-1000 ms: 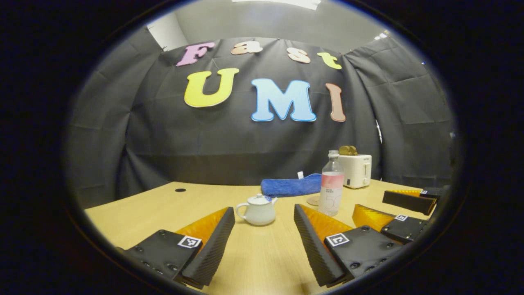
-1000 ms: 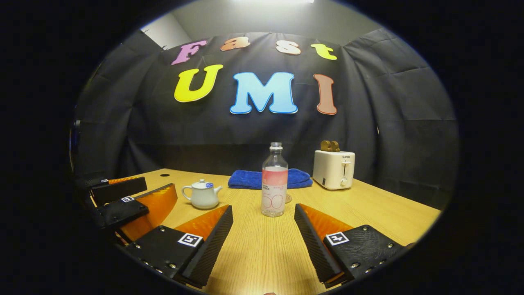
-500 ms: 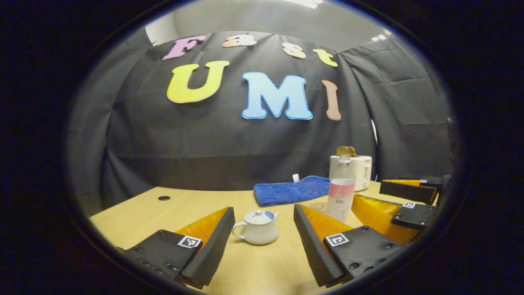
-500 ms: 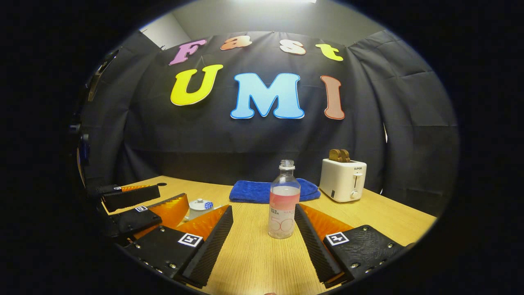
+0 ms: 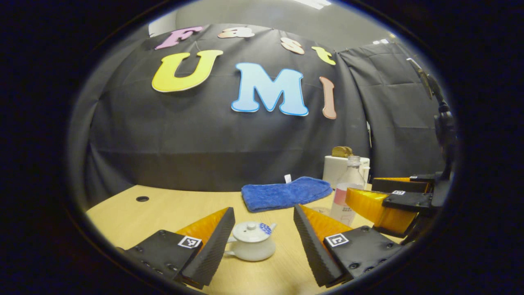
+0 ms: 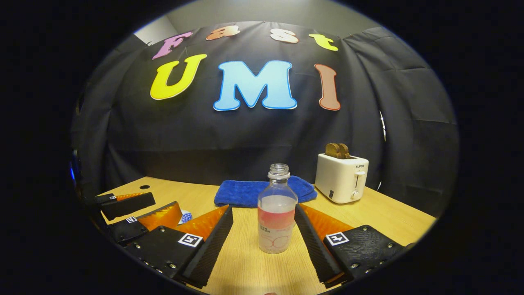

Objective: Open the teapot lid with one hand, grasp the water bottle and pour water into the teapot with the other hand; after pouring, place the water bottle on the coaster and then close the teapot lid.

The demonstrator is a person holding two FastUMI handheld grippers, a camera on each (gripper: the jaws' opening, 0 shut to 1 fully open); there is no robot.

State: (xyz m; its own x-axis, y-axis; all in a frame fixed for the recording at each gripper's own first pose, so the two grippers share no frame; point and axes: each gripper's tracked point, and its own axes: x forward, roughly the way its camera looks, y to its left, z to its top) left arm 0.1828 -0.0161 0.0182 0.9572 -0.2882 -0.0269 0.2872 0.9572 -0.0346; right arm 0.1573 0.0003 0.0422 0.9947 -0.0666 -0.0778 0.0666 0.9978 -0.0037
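Left tool (image 5: 260,229) spread around lidded teapot (image 5: 250,246), right tool (image 6: 264,227) spread flanking uncapped water bottle (image 6: 276,215) — both probably pre-grasp, no contact visible.

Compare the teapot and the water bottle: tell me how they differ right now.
The teapot is squat, white and opaque; the water bottle is tall, slim and clear with a pink label band. The teapot has its lid on, while the water bottle has no cap, its mouth open. The teapot sits between the fingers of the left gripper, the water bottle between those of the right gripper. Both stand upright on the wooden table, with neither gripper closed on them.
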